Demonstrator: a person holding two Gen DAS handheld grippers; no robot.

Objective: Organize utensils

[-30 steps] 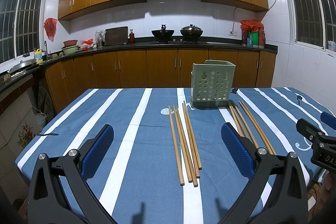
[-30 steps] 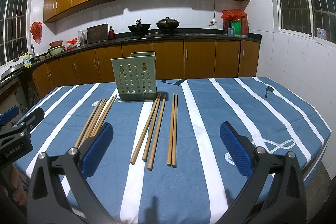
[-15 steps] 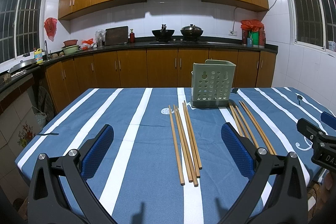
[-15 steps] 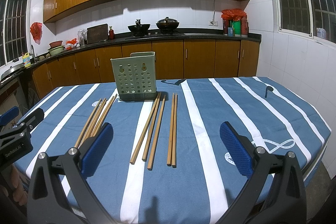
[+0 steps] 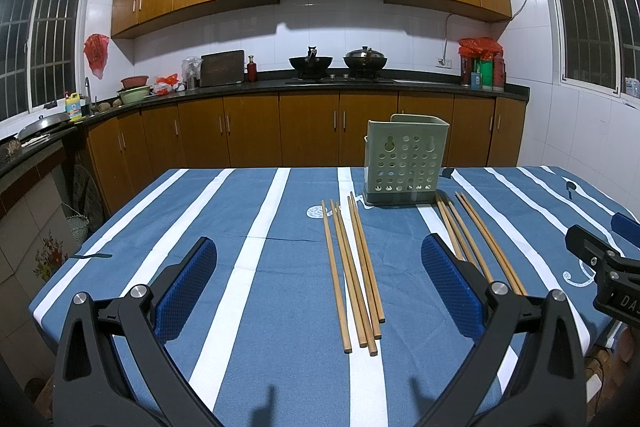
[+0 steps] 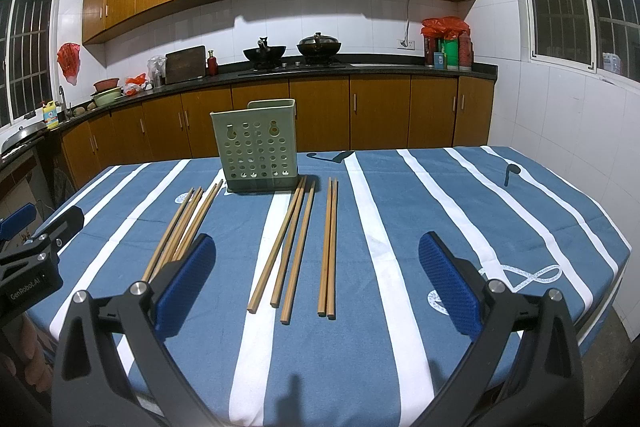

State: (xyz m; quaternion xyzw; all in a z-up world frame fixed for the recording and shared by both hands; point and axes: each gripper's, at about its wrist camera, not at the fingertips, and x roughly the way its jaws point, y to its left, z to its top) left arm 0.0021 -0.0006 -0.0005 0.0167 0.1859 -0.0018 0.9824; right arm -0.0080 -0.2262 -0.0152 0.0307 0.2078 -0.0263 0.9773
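Nothing looks sorted yet: all the wooden chopsticks [image 6: 294, 245] lie on the striped worktop [image 6: 460, 227] at six o'clock of the green perforated utensil holder [image 6: 258, 153], while left claw [image 5: 320, 285] and right claw [image 6: 316, 285] hover spread and empty.

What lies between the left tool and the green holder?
In the left wrist view, a group of chopsticks lies between the left tool and green holder.

Left gripper [image 5: 320, 291]: jaws spread wide, nothing between the blue pads [image 5: 186, 289], level and pointing forward. Right gripper [image 6: 318, 289]: jaws equally wide, nothing held, blue pads [image 6: 448, 287] bare; sits just right of the left gripper, pointing the same way.
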